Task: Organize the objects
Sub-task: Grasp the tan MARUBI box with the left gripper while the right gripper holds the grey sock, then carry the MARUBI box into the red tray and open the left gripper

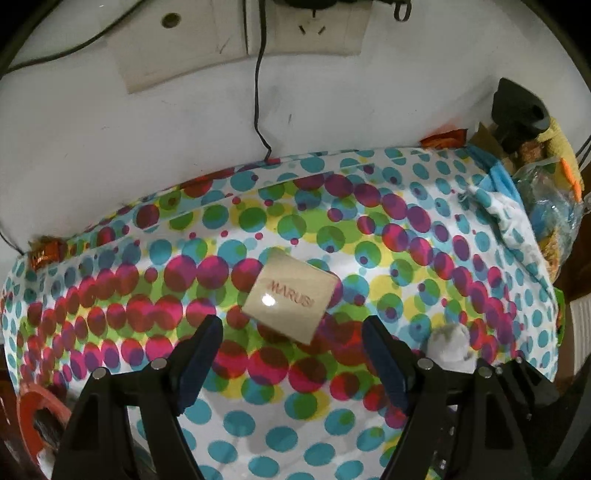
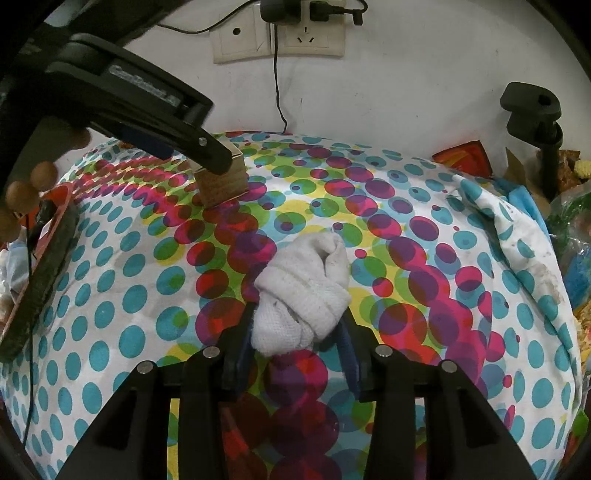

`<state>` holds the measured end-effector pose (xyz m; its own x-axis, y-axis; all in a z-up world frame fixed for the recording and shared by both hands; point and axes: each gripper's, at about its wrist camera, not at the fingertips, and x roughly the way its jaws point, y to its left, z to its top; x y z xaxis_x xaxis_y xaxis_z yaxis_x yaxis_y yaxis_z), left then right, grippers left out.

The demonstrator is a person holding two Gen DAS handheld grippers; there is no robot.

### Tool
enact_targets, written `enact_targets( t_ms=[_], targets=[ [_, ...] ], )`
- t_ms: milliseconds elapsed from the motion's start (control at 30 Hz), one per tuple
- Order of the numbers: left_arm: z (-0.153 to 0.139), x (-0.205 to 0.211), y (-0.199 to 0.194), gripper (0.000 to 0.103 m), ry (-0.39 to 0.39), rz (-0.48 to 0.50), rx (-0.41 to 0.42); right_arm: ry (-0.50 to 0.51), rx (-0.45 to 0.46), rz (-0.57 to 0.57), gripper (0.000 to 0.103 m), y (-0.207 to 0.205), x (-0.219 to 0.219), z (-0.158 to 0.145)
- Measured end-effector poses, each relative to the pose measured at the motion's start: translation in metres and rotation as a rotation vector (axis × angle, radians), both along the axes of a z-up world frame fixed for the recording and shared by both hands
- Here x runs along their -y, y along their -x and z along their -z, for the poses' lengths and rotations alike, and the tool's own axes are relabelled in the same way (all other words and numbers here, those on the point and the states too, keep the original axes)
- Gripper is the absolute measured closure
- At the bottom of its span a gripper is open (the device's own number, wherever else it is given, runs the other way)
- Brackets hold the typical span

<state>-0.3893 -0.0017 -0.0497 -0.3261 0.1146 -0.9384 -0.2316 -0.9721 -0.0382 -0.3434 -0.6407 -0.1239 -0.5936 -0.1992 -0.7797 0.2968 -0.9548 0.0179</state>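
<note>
A tan cardboard box (image 1: 291,297) with red lettering lies on the polka-dot cloth (image 1: 258,435), just ahead of my left gripper (image 1: 291,325). The left jaws are open and empty, one each side of the box's near edge. The box also shows in the right wrist view (image 2: 221,181), partly hidden under the left gripper's black finger (image 2: 199,147). My right gripper (image 2: 295,332) is shut on a white knotted cloth bundle (image 2: 303,291), which rests on the polka-dot cloth (image 2: 110,288). The bundle also shows in the left wrist view (image 1: 448,345).
A white wall with sockets (image 2: 277,33) and a hanging black cable (image 2: 279,99) stands behind. A black clamp stand (image 2: 535,118) and a heap of bags and packets (image 1: 546,206) crowd the right edge. An orange-rimmed object (image 2: 44,266) lies at the left.
</note>
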Motion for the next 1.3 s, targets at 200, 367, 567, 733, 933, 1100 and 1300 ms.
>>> enact_targets(
  t_ms=[200, 367, 567, 733, 933, 1100, 1300],
  targets=[
    [0.008, -0.004, 0.012, 0.023, 0.061, 0.019, -0.019, 0.002, 0.0, 0.0, 0.063, 0.0, -0.001, 0.0],
    [0.021, -0.002, 0.015, 0.023, 0.085, 0.008, 0.0, 0.001, 0.001, 0.0, 0.063, -0.001, -0.001, 0.0],
    [0.026, -0.007, 0.013, 0.023, 0.093, 0.015, -0.023, 0.001, 0.001, 0.0, 0.063, -0.001, -0.001, -0.001],
    [0.033, -0.013, 0.008, 0.036, 0.119, 0.036, -0.045, 0.003, 0.001, 0.0, 0.063, -0.001, -0.001, -0.001],
    [0.038, -0.014, 0.002, 0.048, 0.112, 0.03, -0.053, 0.001, 0.001, 0.0, 0.063, -0.001, 0.0, -0.001],
    [0.038, -0.014, -0.005, 0.048, 0.115, 0.008, -0.07, 0.001, 0.001, 0.001, 0.063, -0.001, 0.0, -0.001],
    [0.038, -0.007, -0.024, 0.048, 0.088, -0.057, -0.088, -0.001, 0.001, 0.001, 0.063, -0.001, 0.001, -0.001]
  ],
)
